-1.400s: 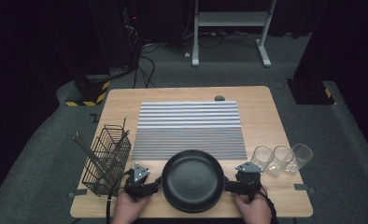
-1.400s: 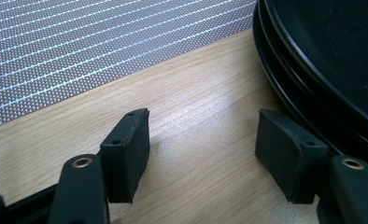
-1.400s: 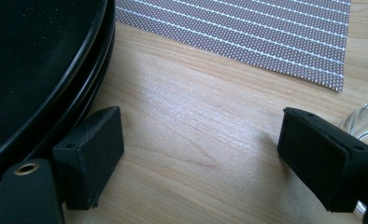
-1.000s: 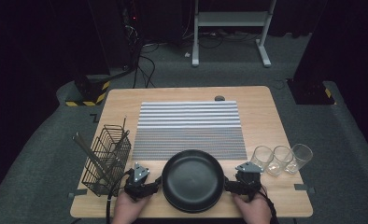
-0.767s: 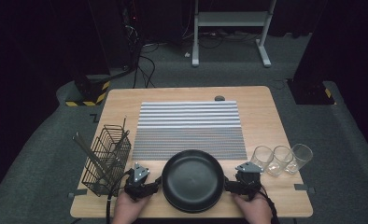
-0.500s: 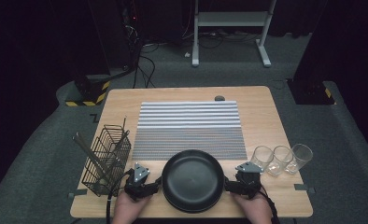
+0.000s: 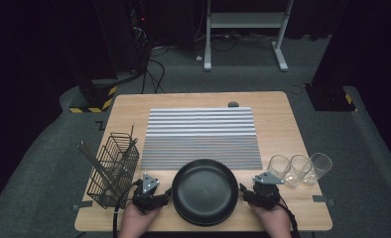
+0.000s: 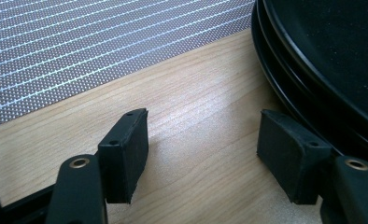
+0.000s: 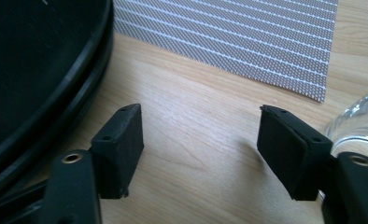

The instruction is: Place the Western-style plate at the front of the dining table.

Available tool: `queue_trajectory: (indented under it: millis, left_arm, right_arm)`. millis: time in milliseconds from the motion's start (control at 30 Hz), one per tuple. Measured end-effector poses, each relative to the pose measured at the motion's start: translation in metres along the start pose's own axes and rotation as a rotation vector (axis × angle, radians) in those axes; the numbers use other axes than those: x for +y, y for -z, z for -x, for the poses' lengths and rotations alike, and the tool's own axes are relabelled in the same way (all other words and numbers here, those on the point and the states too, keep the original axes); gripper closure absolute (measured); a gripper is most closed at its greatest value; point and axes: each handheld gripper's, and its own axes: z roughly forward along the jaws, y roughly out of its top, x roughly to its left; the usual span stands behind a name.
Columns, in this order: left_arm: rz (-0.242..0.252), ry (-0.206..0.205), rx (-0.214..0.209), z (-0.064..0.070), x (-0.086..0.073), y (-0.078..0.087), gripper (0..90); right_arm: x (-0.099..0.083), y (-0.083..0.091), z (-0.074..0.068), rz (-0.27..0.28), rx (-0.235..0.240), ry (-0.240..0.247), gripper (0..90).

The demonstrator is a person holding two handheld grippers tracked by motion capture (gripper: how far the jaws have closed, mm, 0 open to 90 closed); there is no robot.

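The desk (image 7: 283,129) is a pale wood-grain slab, and the stack of black plates (image 7: 205,191) near its front edge serves as the landmark for everything else. Directly behind the stack lies a woven placemat (image 7: 201,139), grey with fine white stripes running across it, its near edge touching or just under the plates' far rim. To the stack's left stands a black wire cutlery basket (image 7: 111,168), open-meshed, with thin sticks leaning out of it. To the stack's right sits a row of three clear drinking glasses (image 7: 300,168), close together.

The plates are round, matt black and smooth, with a raised lip. In the left claw view the rims (image 8: 285,88) show as at least two stacked discs. Being round, the stack has no long axis, so what matters is which flank each claw faces.

The left claw (image 7: 151,196) sits just beside the stack's left rim, the right claw (image 7: 260,193) just beside its right rim, about equally near. Both are released, their black padded jaws spread wide over bare wood with nothing between them.

In the left claw view the rim lies off toward the right-hand jaw; in the right claw view (image 9: 198,154) it lies beyond the left-hand jaw (image 9: 93,60). Each claw would therefore probably need to turn or slide inward toward the stack before a lip could sit between its pads.
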Motion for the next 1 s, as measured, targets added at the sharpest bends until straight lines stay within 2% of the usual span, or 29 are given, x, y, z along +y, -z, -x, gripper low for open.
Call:
queue_trajectory:
  millis: [233, 367, 533, 1000]
  left_arm:
    - [0.001, 0.000, 0.000, 0.000, 0.000, 0.000, 34.4]
    - [0.000, -0.001, 0.001, 0.000, 0.000, 0.000, 34.6]
    - [0.000, 0.001, 0.000, 0.000, 0.000, 0.000, 34.6]
    - [0.006, 0.020, -0.005, -0.002, -0.001, 0.001, 36.3]
  right_arm:
    - [0.006, 0.008, -0.005, 0.020, -0.021, 0.034, 37.0]
    - [0.009, 0.014, -0.006, 0.030, -0.019, 0.028, 37.1]
    - [0.020, 0.022, -0.006, 0.072, -0.008, 0.021, 38.6]
    - [0.040, 0.021, -0.016, 0.113, 0.033, 0.007, 44.1]
